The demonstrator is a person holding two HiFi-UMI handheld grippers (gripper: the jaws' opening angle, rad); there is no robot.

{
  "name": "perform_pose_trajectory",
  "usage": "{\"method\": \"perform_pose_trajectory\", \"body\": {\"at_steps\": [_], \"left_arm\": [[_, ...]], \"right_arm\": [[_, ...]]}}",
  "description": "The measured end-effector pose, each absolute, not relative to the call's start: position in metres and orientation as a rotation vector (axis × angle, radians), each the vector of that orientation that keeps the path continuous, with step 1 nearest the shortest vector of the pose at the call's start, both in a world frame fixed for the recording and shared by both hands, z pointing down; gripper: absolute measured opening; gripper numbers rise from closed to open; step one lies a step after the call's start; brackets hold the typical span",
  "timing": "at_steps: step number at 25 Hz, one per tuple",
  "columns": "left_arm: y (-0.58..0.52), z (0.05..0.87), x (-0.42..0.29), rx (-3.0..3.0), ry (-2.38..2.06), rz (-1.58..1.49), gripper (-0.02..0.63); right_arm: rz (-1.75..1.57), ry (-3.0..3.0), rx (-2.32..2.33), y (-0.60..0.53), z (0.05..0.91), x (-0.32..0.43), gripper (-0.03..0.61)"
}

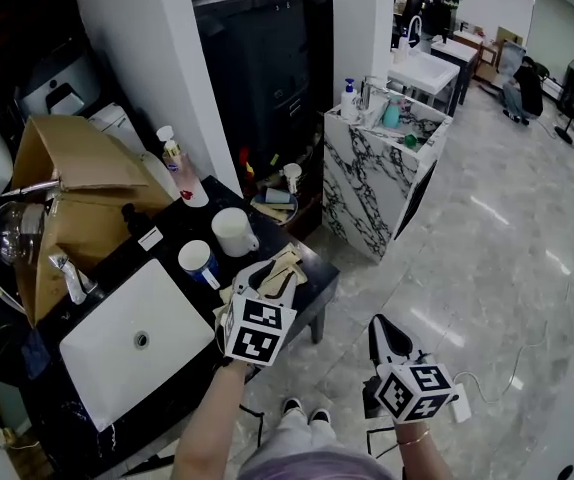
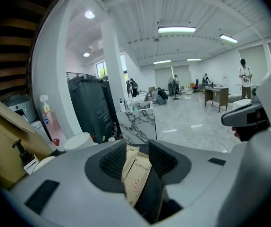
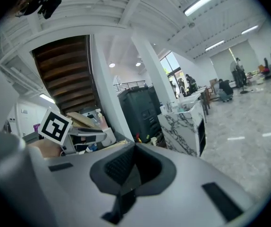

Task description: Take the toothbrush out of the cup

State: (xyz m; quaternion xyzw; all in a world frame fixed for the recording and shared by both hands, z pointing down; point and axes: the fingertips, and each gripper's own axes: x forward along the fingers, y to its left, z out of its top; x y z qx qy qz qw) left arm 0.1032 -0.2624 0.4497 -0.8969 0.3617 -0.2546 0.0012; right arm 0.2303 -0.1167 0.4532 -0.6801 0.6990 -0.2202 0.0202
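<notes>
We are holding the left gripper (image 1: 272, 271) with its fingers apart, pressing on nothing; through the gap we are seeing tan paper packets (image 2: 138, 174) lying on the black counter (image 1: 314, 286). We are keeping the right gripper (image 3: 131, 163) off at 4 o'clock, out over the floor, its fingers together and with nothing between them. The toothbrush (image 1: 210, 275), which we are reading as the blue piece poking over the rim, is still sitting in its white cup (image 1: 183, 258) at 10 o'clock from the left fingertips, near but not touching them. As we judge it, the main risk is that we are aiming at the packets rather than the brush, so a closing pinch would be catching paper. A sideways reach could also be nudging the light cup over, or toward the basin (image 1: 97, 358) at 8 o'clock, and a shallow grip on the thin handle could be letting it slip. A second white cup (image 1: 233, 233) is standing at 11 o'clock; we cannot tell what it is holding. The basin is showing only its drain. The open cardboard box (image 1: 72, 158) at 10 o'clock, farther back, is hiding its contents.
</notes>
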Motion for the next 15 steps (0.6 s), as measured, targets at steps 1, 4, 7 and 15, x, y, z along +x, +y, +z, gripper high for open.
{"method": "perform_pose_trajectory", "body": {"at_steps": [1,4,7,15], "left_arm": [[-0.258,0.447,0.099,-2.831,1.152,-0.768,0.146],[-0.246,0.444,0.086,-2.866,1.201,-0.706,0.131],[-0.234,0.444,0.067,-2.883,1.287,-0.64,0.116],[-0.209,0.444,-0.003,-2.909,1.613,-0.38,0.037]], "right_arm": [[-0.676,2.181,-2.099,-0.118,0.451,0.228,0.003],[-0.654,2.224,-2.063,-0.123,0.444,0.217,0.003],[-0.642,2.273,-2.022,-0.126,0.44,0.203,0.003],[-0.614,2.382,-1.933,-0.125,0.434,0.172,0.003]]}}
